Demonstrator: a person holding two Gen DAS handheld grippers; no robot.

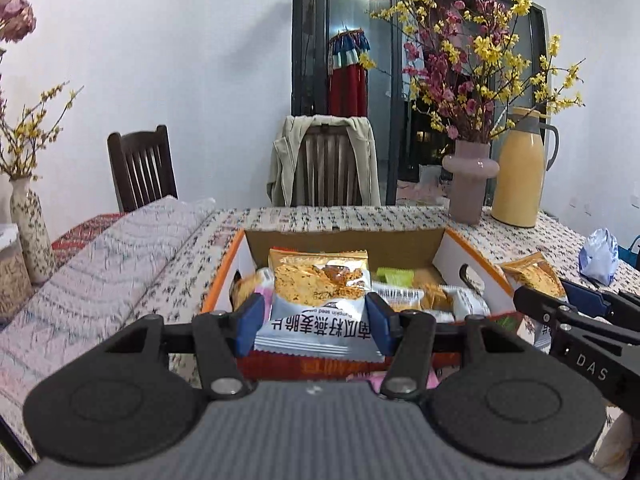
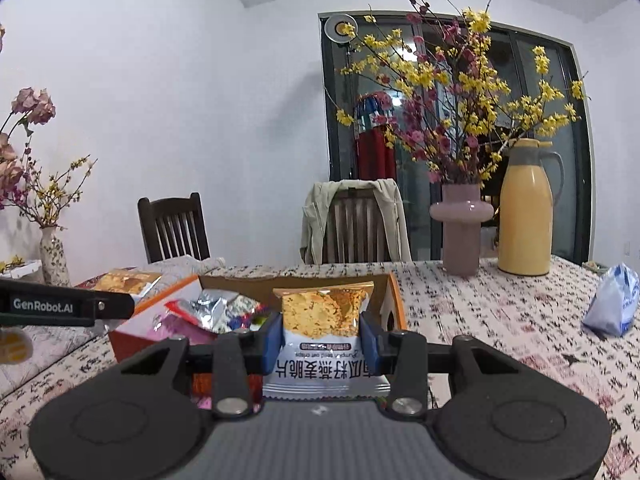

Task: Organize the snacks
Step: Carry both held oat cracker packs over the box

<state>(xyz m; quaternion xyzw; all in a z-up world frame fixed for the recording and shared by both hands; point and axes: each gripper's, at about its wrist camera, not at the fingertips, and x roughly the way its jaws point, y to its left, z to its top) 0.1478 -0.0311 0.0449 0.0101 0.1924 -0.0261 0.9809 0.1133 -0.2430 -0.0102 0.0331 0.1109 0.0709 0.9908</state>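
My left gripper [image 1: 318,322] is shut on a pumpkin seed crisp packet [image 1: 318,280], held upright above the near edge of an open orange-and-white cardboard box [image 1: 454,254] full of several snack packets [image 1: 424,294]. At the right edge of the left wrist view, the right gripper [image 1: 568,302] pokes in with its own packet [image 1: 534,274]. In the right wrist view, my right gripper [image 2: 320,338] is shut on a second identical crisp packet [image 2: 324,312], in front of the box [image 2: 394,304]. The left gripper's finger [image 2: 64,306] and its packet [image 2: 128,280] show at left.
The table wears a patterned cloth [image 1: 160,272]. A pink vase with flowering branches [image 1: 470,178], a yellow thermos jug [image 1: 520,170] and a blue-white bag [image 1: 600,256] stand at right. Two dark chairs [image 1: 142,168] sit behind; another vase [image 1: 30,232] stands far left.
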